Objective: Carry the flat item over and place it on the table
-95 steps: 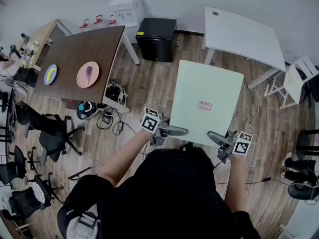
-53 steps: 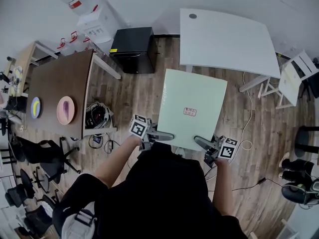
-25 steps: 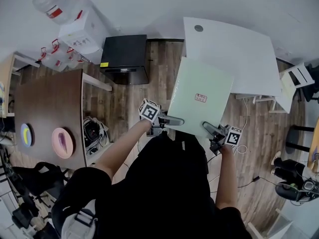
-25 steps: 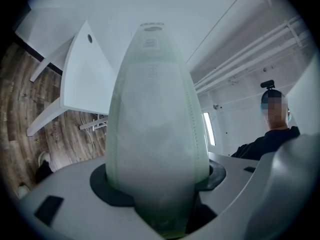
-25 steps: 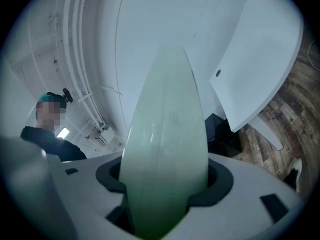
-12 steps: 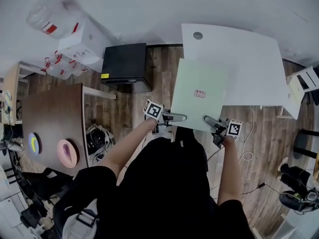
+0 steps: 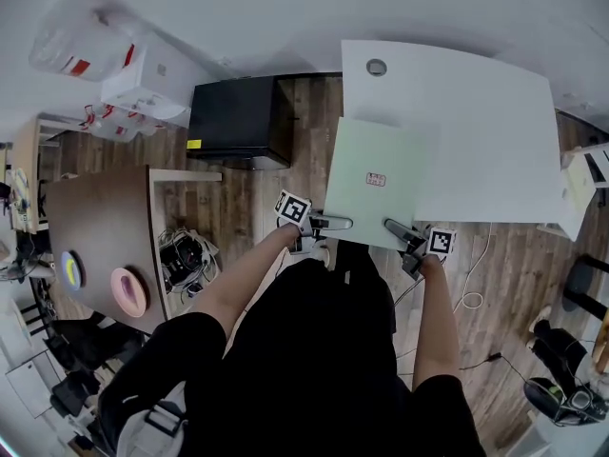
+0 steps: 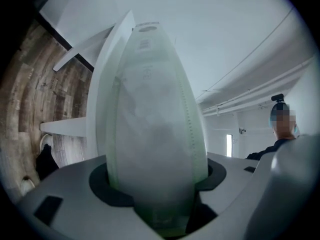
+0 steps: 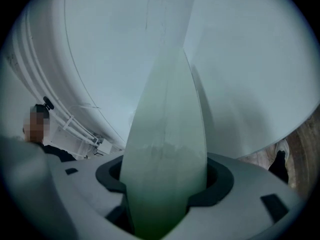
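Head view: pale green flat square board [image 7: 376, 181] at seven o'clock corner of white tabletop [image 7: 476, 131], near edge overhanging, clamped in left tongs [image 7: 331, 223] and right tongs [image 7: 393, 228]. Risks tipping floorward if released before pushed toward twelve o'clock.

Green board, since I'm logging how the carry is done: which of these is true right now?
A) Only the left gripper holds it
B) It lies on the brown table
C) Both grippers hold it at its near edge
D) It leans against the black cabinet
C: in the head view the left gripper and the right gripper each clamp the near edge of the green board, and each gripper view shows it between the fingers.
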The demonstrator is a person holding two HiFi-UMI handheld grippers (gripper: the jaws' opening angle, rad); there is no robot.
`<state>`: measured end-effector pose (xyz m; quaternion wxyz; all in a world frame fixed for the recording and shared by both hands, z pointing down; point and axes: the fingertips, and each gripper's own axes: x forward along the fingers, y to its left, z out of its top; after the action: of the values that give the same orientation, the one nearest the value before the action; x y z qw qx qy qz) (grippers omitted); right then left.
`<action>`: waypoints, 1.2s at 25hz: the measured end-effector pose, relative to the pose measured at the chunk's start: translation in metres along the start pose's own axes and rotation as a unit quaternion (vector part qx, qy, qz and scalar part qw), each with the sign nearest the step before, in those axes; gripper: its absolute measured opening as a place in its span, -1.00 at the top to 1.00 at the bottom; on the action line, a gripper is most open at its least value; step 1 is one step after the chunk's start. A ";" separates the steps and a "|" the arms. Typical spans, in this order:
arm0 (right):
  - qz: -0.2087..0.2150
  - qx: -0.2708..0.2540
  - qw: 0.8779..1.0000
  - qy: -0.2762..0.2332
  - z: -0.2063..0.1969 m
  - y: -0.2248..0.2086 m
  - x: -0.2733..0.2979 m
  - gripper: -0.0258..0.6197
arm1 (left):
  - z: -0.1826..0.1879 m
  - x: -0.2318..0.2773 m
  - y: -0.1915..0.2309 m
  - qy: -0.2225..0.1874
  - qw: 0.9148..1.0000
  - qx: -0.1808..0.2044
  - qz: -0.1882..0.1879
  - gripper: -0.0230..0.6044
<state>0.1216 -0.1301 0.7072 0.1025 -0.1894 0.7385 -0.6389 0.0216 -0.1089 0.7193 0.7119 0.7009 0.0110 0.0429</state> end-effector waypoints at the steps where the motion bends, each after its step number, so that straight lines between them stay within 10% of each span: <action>1: -0.003 0.003 1.000 0.004 0.003 -0.006 0.001 -0.03 | 0.005 0.001 0.006 0.000 1.000 0.014 0.003 -0.04; 30: -0.120 0.013 0.993 0.014 0.032 -0.050 -0.024 -0.13 | 0.022 0.031 0.026 -0.046 0.998 -0.035 0.002 -0.08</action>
<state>0.1630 -0.1548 0.7492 0.0175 -0.2665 0.7036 -0.6585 0.0532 -0.1277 0.7470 0.7354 0.6771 -0.0250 0.0122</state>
